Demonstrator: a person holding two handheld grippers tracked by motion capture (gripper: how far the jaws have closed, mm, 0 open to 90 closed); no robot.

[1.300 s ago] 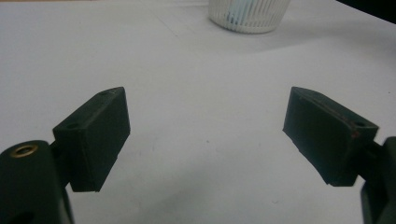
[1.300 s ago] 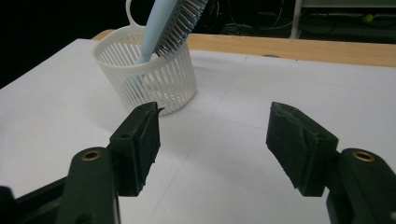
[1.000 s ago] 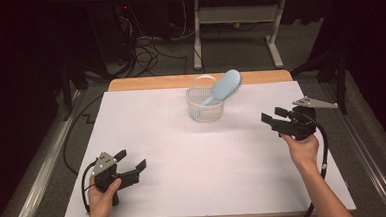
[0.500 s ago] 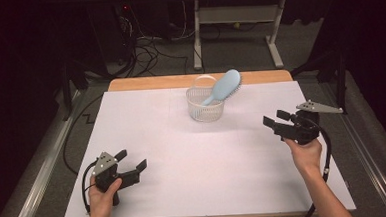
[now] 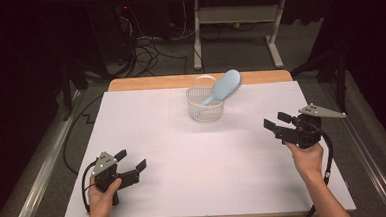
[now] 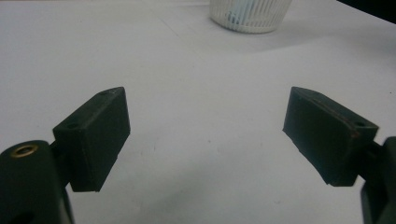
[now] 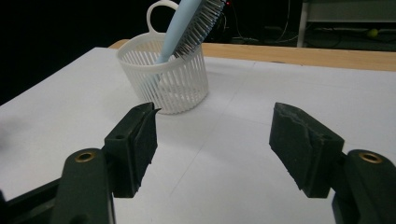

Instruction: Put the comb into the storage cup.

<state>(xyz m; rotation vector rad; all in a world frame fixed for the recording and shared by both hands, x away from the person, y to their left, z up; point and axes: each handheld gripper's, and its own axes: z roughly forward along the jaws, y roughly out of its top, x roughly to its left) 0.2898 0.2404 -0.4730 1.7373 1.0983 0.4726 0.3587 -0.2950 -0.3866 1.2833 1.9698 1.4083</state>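
A white slatted basket (image 5: 205, 106) stands at the back middle of the white table cover (image 5: 172, 139). A light blue hairbrush (image 5: 222, 87) leans in it, handle down, head sticking out to the right. My left gripper (image 5: 131, 160) rests low at the front left, open, nothing between its jaws. My right gripper (image 5: 277, 121) hovers at the right side, open and empty, pointing toward the basket (image 7: 164, 77) and brush (image 7: 187, 28). In the left gripper view (image 6: 205, 112) the basket base (image 6: 250, 14) shows far ahead.
A wooden table edge (image 5: 154, 83) runs behind the cover. Beyond it lie floor cables (image 5: 148, 51) and white metal frame legs (image 5: 275, 44). A metal rail (image 5: 34, 177) runs along the left side.
My right gripper has drifted down and toward the person, a little lower over the table. The left gripper, basket and brush have stayed put.
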